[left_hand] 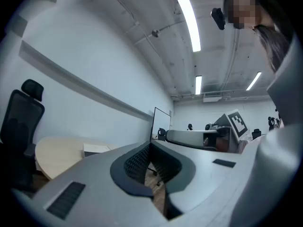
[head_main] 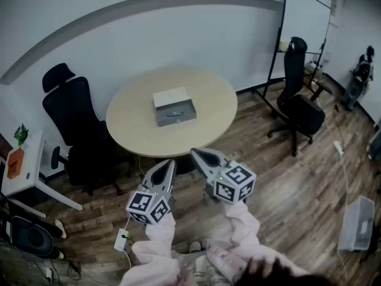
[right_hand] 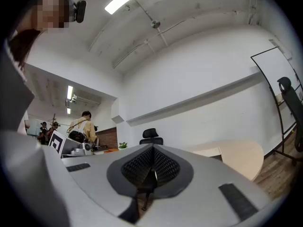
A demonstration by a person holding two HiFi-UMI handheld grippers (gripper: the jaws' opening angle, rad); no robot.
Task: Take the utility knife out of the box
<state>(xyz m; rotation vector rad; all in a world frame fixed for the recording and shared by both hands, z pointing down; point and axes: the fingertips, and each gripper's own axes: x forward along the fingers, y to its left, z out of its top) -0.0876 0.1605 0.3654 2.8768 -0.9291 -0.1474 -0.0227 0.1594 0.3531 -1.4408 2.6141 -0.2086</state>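
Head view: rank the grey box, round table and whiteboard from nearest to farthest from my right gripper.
1. Round table: its near edge lies just ahead of the right gripper.
2. Grey box: on the table's middle.
3. Whiteboard: far back right, by the wall.

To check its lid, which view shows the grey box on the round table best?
The head view: the whole box shows, lid closed. Both gripper views show only a pale edge of it.

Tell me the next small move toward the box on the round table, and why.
Probably move both grippers forward to the box: it sits closed on the round table, while the left gripper and right gripper hang shut, empty and short of the table's edge.
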